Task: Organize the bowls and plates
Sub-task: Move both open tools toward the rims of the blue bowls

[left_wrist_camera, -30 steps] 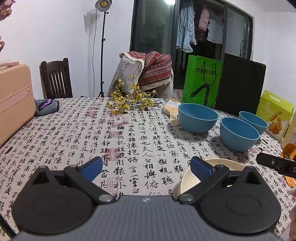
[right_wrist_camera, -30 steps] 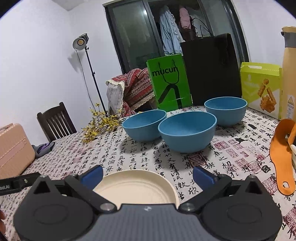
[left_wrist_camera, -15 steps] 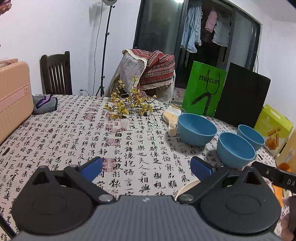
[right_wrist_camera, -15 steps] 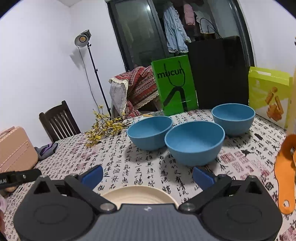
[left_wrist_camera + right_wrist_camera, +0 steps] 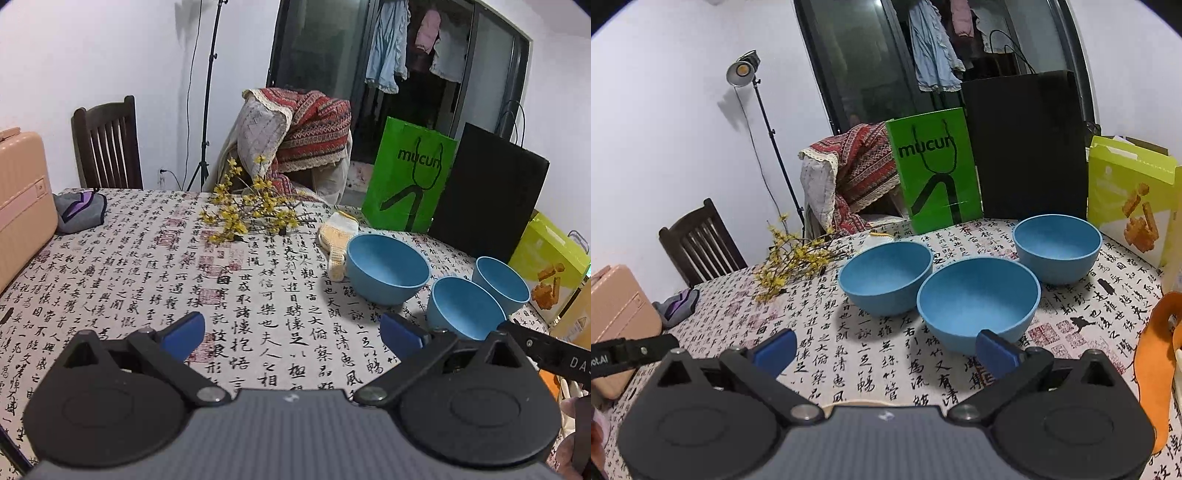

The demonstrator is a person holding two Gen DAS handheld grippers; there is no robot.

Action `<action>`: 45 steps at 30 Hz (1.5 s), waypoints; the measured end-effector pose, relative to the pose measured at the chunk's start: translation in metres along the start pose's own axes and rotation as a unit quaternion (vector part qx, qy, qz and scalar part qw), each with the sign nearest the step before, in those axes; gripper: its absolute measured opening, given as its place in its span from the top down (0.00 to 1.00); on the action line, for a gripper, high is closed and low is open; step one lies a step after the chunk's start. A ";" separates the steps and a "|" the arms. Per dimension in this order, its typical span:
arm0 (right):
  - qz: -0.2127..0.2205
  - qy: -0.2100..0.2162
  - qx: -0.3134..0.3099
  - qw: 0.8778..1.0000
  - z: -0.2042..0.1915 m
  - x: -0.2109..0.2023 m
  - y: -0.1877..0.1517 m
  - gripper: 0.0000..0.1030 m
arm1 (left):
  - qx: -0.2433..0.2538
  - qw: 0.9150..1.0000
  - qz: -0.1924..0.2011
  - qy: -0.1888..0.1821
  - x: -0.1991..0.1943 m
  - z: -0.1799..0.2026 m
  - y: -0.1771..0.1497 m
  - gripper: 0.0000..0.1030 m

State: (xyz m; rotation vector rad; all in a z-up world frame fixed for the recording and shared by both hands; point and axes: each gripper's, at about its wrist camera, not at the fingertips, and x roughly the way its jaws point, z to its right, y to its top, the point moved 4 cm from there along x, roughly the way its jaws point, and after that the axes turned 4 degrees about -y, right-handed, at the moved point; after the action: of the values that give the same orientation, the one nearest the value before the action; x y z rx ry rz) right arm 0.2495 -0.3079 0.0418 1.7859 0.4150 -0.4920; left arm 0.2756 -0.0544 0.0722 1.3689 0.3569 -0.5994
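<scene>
Three blue bowls stand on the calligraphy-print tablecloth (image 5: 871, 354): a left one (image 5: 884, 275), a near middle one (image 5: 979, 301) and a far right one (image 5: 1057, 247). The left wrist view shows them as well, as the left bowl (image 5: 386, 266), the middle bowl (image 5: 466, 308) and the right bowl (image 5: 501, 283). A thin sliver of cream plate rim (image 5: 862, 403) peeks over the right gripper's body; the plate is otherwise hidden. My right gripper (image 5: 886, 350) is open just short of the middle bowl. My left gripper (image 5: 291, 334) is open above bare cloth, holding nothing.
A green bag (image 5: 936, 177), black bag (image 5: 1027, 147) and yellow-green box (image 5: 1130, 195) line the back. Yellow flower sprigs (image 5: 255, 210), a knitted cloth (image 5: 338, 240), a grey pouch (image 5: 79, 210), a pink suitcase (image 5: 22, 199) and an orange utensil (image 5: 1156, 350) lie around.
Both grippers rose and pulled back; the cream plate slid out of the left view and almost out of the right view. Both stay open.
</scene>
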 end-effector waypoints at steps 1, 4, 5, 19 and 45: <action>-0.001 -0.003 0.004 1.000 0.002 0.002 0.002 0.00 | 0.002 1.000 -0.004 -0.002 0.003 0.004 0.001 0.00; -0.008 -0.009 0.016 1.000 0.010 0.009 0.007 0.00 | 0.008 1.000 -0.013 -0.009 0.010 0.015 0.004 0.00; -0.010 -0.012 0.019 1.000 0.013 0.012 0.009 0.00 | 0.009 1.000 -0.016 -0.011 0.012 0.019 0.005 0.00; -0.047 -0.035 0.056 0.997 0.054 0.052 0.031 0.00 | 0.021 0.997 -0.057 -0.036 0.059 0.071 0.019 0.00; -0.098 -0.092 0.088 0.987 0.122 0.128 0.044 0.00 | -0.008 0.992 -0.126 -0.018 0.181 0.136 0.019 0.00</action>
State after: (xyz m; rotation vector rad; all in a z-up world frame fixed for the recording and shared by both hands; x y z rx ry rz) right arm 0.3662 -0.4336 -0.0185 1.8577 0.4296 -0.8470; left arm 0.4177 -0.2198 0.0089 1.3048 0.5098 -0.8273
